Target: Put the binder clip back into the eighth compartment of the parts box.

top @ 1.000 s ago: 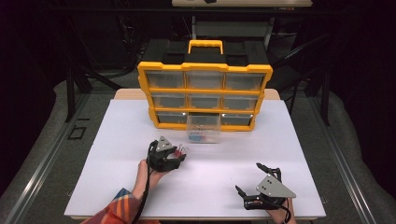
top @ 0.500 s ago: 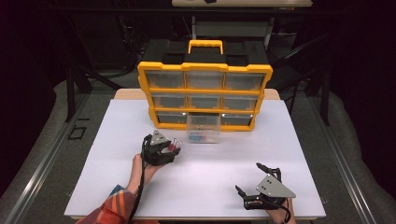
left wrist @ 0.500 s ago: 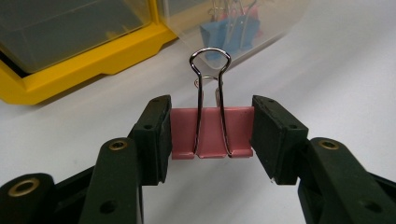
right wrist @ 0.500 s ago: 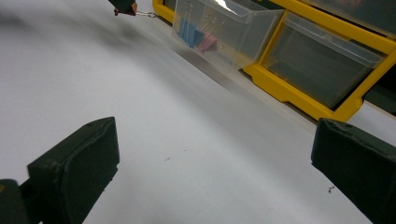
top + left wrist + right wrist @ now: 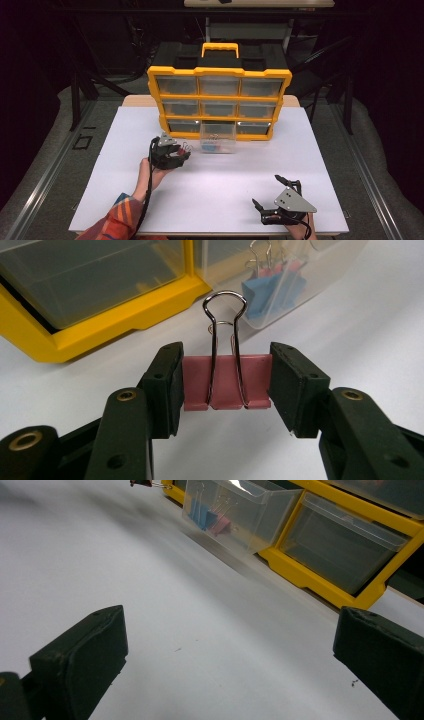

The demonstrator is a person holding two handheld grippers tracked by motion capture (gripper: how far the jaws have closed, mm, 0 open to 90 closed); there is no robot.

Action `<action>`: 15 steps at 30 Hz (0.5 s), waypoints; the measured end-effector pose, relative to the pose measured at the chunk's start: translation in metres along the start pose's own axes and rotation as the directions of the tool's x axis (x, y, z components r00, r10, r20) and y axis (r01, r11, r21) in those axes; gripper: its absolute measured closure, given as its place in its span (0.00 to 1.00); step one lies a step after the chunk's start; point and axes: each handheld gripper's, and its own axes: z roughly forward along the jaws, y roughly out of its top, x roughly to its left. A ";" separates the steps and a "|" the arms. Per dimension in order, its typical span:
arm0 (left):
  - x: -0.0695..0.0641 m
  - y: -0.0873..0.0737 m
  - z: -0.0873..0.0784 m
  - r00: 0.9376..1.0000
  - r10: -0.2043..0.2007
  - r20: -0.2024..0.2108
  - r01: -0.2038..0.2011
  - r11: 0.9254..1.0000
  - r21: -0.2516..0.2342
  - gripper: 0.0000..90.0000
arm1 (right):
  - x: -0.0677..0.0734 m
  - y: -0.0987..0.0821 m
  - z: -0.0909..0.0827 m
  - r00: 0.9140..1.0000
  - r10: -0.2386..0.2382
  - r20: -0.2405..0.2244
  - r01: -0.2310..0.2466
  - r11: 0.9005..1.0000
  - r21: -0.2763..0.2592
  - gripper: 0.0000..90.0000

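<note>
A lab-like recording room: white table (image 5: pixel 210 200), yellow drawer organizer (image 5: pixel 220 102), dark stands and cables behind.

Blue clips (image 5: pixel 270 287) in clear drawer (image 5: pixel 218 140); white table (image 5: pixel 225 200).

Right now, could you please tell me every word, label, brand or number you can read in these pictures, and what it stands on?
None: no readable text stands on the yellow organizer, its pulled-out clear drawer, the pink binder clip held in the left gripper, the right gripper, or the white table.
</note>
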 end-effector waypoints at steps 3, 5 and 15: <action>0.001 0.005 -0.002 1.000 -0.002 -0.004 0.002 1.000 -0.010 0.55 | 0.001 0.000 0.001 1.000 -0.002 -0.002 0.002 1.000 0.000 0.00; 0.003 0.010 -0.004 1.000 0.001 -0.009 -0.001 1.000 -0.015 0.55 | 0.001 0.000 0.001 1.000 -0.003 -0.002 0.003 1.000 0.000 0.00; 0.008 0.034 -0.010 0.999 0.013 -0.031 -0.014 1.000 -0.025 0.55 | 0.001 0.000 0.001 1.000 -0.003 -0.002 0.003 1.000 0.002 0.01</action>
